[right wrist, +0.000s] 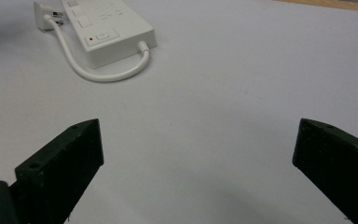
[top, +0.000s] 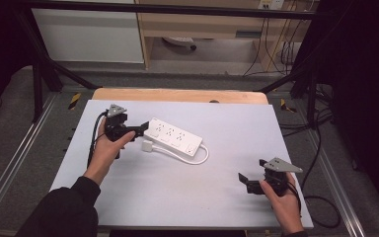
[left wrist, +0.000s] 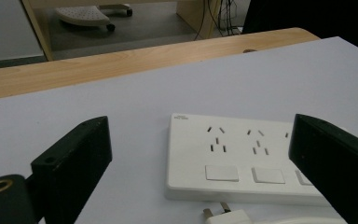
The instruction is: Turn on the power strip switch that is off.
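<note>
Left gripper view: strip (left wrist: pixel 242 158) right end hidden behind the right jaw; third switch half covered. Plug (left wrist: pixel 226 215) and cord cut by bottom edge. Label print at strip's far left corner too small to read. Right gripper view: strip (right wrist: pixel 107 28) far end cut by top edge; plug (right wrist: pixel 44 11) partly cut too. High view: left gripper (top: pixel 139 131) jaw tips blur into strip's (top: pixel 173 136) left end, contact unclear.
</note>
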The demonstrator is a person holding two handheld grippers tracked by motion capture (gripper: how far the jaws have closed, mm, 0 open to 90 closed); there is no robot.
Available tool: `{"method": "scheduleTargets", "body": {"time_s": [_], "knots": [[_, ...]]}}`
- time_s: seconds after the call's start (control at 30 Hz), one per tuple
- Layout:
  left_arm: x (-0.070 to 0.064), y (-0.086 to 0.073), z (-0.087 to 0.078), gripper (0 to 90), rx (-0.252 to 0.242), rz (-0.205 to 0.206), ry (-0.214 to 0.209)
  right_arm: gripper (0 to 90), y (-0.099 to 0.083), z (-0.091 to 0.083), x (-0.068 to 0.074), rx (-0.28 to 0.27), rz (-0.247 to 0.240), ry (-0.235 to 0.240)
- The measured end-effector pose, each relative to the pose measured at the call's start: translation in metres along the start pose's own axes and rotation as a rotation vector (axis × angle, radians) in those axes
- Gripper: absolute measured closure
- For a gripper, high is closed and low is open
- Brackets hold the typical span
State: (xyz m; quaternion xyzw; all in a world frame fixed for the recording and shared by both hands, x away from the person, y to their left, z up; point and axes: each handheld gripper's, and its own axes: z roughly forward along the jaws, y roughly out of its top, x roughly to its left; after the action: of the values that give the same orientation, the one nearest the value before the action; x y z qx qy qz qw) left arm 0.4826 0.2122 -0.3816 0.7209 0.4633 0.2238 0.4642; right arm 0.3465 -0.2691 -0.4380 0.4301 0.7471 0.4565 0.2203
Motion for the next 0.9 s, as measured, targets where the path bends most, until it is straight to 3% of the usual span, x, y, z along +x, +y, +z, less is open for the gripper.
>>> {"method": "scheduleTargets", "body": {"time_s": [0.3,0.5,0.77,0.9], "knots": [[0.006,-0.002,0.011,7.3,0.011,-0.023,0.009,2.2,0.000,0.000,0.001,-0.001,-0.003,0.000],[0.007,-0.004,0.017,7.3,0.004,-0.007,-0.010,2.2,0.000,-0.001,0.000,-0.005,0.000,-0.001],[0.008,-0.006,0.023,8.3,0.018,-0.013,-0.003,2.2,0.000,-0.001,0.001,-0.004,-0.004,-0.002],[0.011,-0.006,0.024,8.5,0.015,-0.052,-0.012,2.4,0.000,-0.001,0.001,-0.002,-0.005,-0.002]]}}
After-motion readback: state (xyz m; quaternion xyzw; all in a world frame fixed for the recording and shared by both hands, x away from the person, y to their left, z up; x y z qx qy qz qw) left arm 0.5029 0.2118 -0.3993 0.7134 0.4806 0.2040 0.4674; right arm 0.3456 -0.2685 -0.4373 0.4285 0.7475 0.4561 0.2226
